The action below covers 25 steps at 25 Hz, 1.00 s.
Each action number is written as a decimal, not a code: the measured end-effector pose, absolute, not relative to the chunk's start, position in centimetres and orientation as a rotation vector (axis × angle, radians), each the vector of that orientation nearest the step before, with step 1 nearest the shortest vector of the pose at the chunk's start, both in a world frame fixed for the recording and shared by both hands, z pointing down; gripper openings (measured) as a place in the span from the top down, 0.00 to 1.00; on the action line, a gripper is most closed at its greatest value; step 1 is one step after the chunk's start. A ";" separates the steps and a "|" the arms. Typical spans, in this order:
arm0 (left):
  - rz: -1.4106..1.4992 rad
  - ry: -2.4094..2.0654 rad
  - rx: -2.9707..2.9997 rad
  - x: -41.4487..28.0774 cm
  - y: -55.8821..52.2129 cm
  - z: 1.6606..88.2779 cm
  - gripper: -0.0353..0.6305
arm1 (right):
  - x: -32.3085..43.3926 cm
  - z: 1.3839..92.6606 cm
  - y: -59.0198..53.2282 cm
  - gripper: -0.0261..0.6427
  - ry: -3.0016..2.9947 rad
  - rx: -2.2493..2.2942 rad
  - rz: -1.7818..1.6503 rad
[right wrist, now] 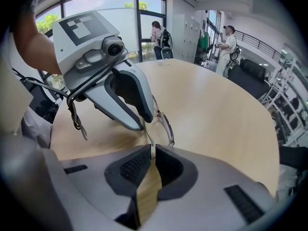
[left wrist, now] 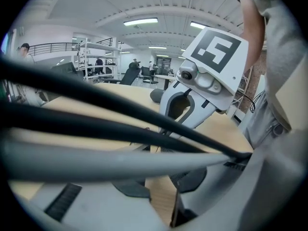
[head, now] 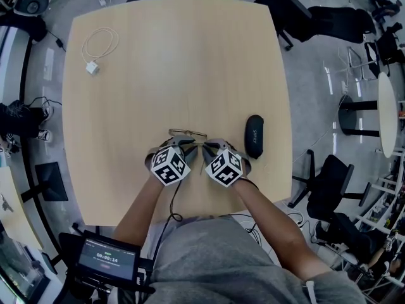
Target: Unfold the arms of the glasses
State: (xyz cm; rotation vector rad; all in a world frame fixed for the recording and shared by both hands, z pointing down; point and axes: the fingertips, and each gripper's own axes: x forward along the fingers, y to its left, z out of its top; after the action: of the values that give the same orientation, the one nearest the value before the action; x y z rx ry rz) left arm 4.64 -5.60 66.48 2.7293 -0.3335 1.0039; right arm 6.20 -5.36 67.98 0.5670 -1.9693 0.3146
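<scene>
Pale wood table (head: 177, 56), wire glasses (head: 187, 133), left gripper (left wrist: 152, 150) fingers closed on them, right gripper (right wrist: 149, 149) fingers pinching one arm (right wrist: 146, 137)

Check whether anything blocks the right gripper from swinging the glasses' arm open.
Nothing visible does. The right hand-held gripper is already shut on a thin arm of the glasses. The black case lies further right on the table, not touching the glasses.
</scene>
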 end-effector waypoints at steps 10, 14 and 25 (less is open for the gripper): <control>1.062 -0.128 2.618 4.6 -2.2 68.3 0.87 | 6.8 68.1 -5.5 0.92 -1.979 0.577 0.343; 1.054 -0.141 2.658 4.9 -2.4 67.4 0.87 | 6.7 67.9 -5.3 0.92 -1.995 0.563 0.348; 1.011 -0.334 2.754 3.6 -5.8 65.5 0.87 | 7.2 67.2 -4.9 0.92 -2.008 0.581 0.337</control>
State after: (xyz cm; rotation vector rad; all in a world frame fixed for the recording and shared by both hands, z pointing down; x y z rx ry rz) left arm 3.64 -5.83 65.48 2.7536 -0.3344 1.0114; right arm 7.20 -4.94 67.21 0.5813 -2.0076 0.3375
